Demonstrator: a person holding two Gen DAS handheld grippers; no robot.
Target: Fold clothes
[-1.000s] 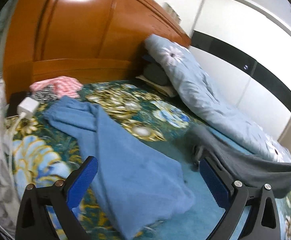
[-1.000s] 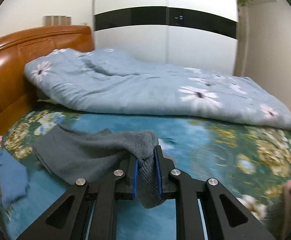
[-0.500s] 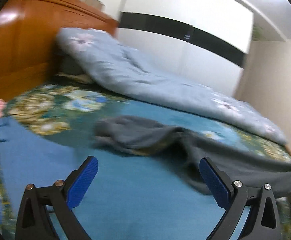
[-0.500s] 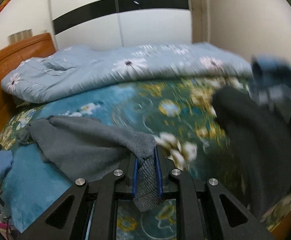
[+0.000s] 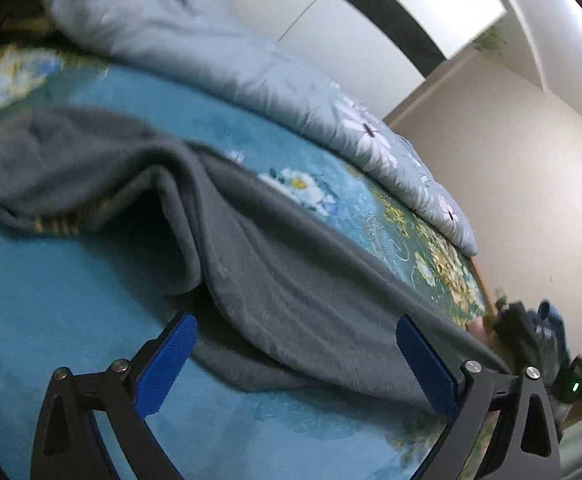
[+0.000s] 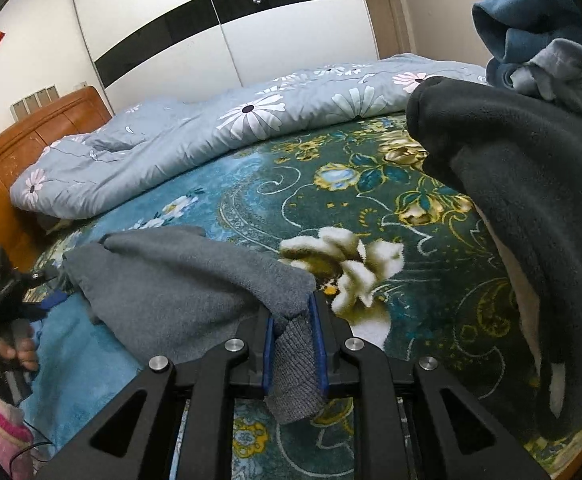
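The right gripper clamps the grey fleece garment; the left gripper gapes beside it, a dark fleece pile nearby.

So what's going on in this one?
A person is working a grey garment on a bed, a gripper in each hand. The right gripper is shut on one end of it, and the cloth stretches away across the floral blanket. The left gripper is open, low over a slack part of the garment, gripping nothing. No fold is made yet.
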